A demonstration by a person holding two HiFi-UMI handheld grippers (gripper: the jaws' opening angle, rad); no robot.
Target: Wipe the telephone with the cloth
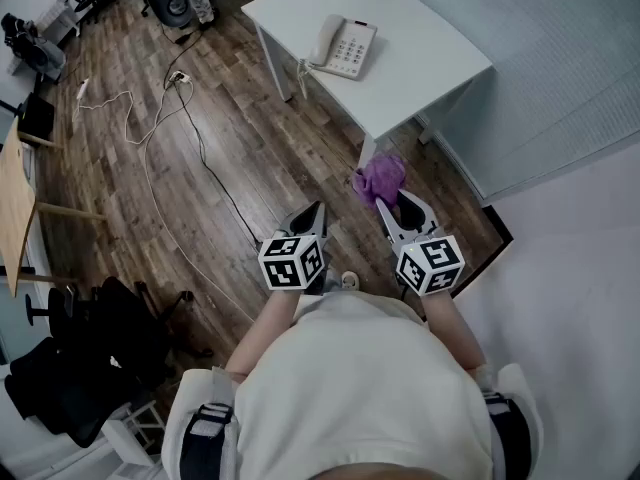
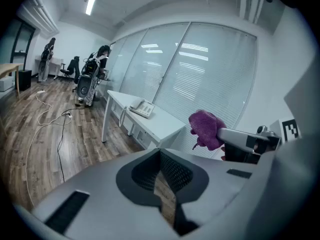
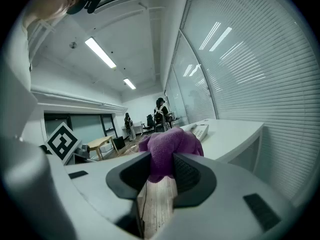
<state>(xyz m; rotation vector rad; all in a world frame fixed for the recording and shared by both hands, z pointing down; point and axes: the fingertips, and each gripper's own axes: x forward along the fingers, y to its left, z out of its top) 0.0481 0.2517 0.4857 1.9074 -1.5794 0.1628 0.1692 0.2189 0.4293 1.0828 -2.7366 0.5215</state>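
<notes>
Holding the purple cloth [image 1: 380, 178] bunched in my right gripper [image 1: 397, 201], left gripper [image 1: 316, 209] closed and empty, I stand well short of the telephone [image 1: 343, 46] on the white desk [image 1: 430, 38]; the loose wad could slip free once wiping drags on the handset.

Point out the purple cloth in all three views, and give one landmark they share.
Head view: cloth at centre, just below the white table's near corner.
Left gripper view: right of centre, at the tip of the right gripper.
Right gripper view: centre, pinched by that gripper.
Shared landmark: the telephone on the table.
</notes>
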